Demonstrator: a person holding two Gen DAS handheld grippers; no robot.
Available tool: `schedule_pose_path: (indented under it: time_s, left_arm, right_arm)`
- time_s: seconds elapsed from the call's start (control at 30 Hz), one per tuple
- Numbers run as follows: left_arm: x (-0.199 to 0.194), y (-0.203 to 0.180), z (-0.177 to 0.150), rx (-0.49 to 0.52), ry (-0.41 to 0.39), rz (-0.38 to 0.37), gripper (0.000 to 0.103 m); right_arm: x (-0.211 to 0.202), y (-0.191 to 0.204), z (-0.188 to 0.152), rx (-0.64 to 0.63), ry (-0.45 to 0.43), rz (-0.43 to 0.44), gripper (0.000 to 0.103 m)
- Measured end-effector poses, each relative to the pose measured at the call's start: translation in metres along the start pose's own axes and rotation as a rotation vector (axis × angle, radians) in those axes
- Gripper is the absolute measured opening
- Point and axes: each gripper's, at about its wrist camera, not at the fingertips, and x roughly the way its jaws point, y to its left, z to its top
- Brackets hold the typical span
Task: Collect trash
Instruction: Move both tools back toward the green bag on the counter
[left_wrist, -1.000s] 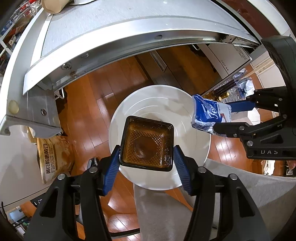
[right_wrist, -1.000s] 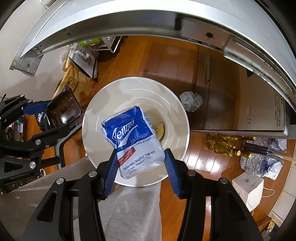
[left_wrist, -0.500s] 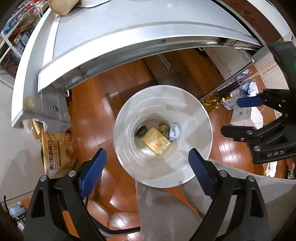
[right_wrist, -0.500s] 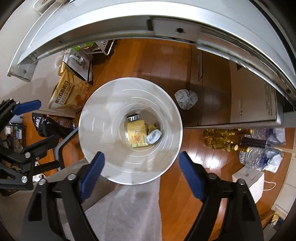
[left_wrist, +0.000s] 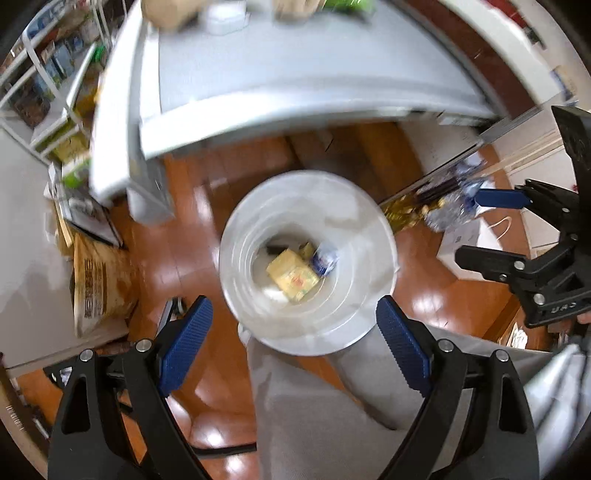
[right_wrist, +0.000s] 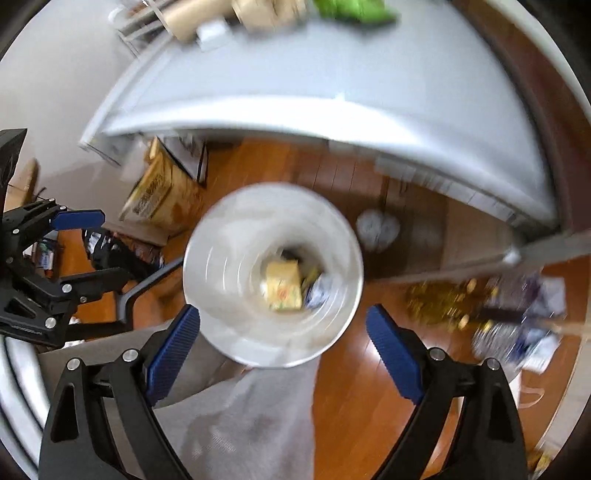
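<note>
- The left gripper (left_wrist: 293, 334) was found with its jaws spread wide and nothing between them; a second earlier a dark brown square plastic tray had been clamped there.
- The right gripper (right_wrist: 282, 338) was likewise found wide and empty, its jaws having just been opening; a second earlier a blue-and-white tissue pack had been held in it.
- Both releases were made above the white trash bin (left_wrist: 373, 236), which stood on the wooden floor (left_wrist: 177, 258) below the grippers.
- Inside the bin, a yellow packet (left_wrist: 291, 275) was seen at the bottom, with the blue-and-white pack (left_wrist: 325, 258) just beside it. A dark shape behind the packet was noted; it was judged likely to be the tray, though blur prevented confirmation.
- Both views were smeared and the bin appeared smaller than half a second before.
- A crumpled white wad (right_wrist: 377, 227) was observed on the floor near the bin, uncollected; this delivery was judged complete, the task not.
</note>
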Motion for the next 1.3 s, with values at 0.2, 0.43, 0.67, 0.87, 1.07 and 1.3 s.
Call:
schedule_pose_path:
  time_s: [0.2,0.43,0.67,0.87,1.07,1.3]
  left_arm:
    - [-0.054,-0.013,0.017,0.073,-0.158,0.065,0.091]
    - [-0.101,0.006,0.062,0.011,-0.375,0.176,0.101]
    - [-0.111,0.019,0.096,0.035,-0.489,0.284,0.101]
    - [-0.108,0.031,0.115,0.04,-0.457,0.312,0.101]
    - [-0.103,0.037,0.133,0.059,-0.447,0.304,0.101]
    - [-0.09,0.041,0.146,0.132,-0.4,0.25,0.101]
  right_arm:
    - [-0.066,0.009,0.025,0.012,-0.189,-0.085,0.098]
    - [-0.115,0.007,0.07,0.025,-0.407,-0.038,0.098]
    - [-0.106,0.002,0.117,0.055,-0.402,-0.074,0.098]
    - [-0.081,-0.029,0.152,0.199,-0.326,-0.076,0.098]
    - [-0.056,-0.036,0.191,0.119,-0.283,-0.16,0.095]
    - [-0.021,-0.047,0.234,-0.109,-0.12,-0.179,0.085]
